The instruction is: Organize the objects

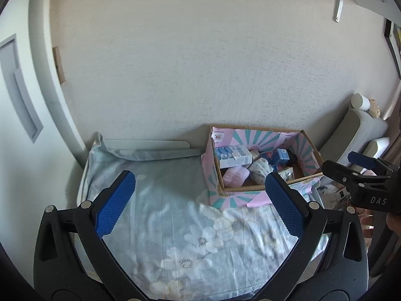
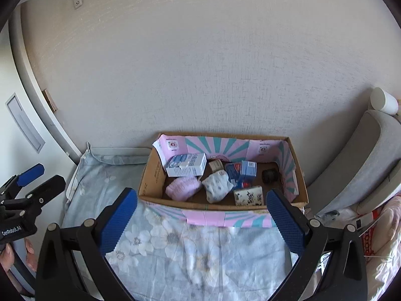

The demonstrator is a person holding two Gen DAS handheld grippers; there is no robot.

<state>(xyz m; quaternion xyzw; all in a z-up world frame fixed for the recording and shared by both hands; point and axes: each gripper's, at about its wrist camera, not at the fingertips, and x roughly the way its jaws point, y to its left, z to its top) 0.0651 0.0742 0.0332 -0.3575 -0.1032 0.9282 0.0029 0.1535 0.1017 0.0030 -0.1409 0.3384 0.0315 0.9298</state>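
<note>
A cardboard box lined with pink and teal paper stands against the wall on a floral blue cloth. Inside lie a white and blue carton, a pink knitted item, a white dotted bundle, a blue carton, a patterned tin and a dark round object. My right gripper hangs open just before the box's near flap, holding nothing. My left gripper is open over the cloth, left of the box, and empty.
A grey cushioned chair with a white cylinder on top stands right of the box. Clutter with a red patterned item lies at the right edge. A white door frame curves at the left. A shelf bracket is on the wall.
</note>
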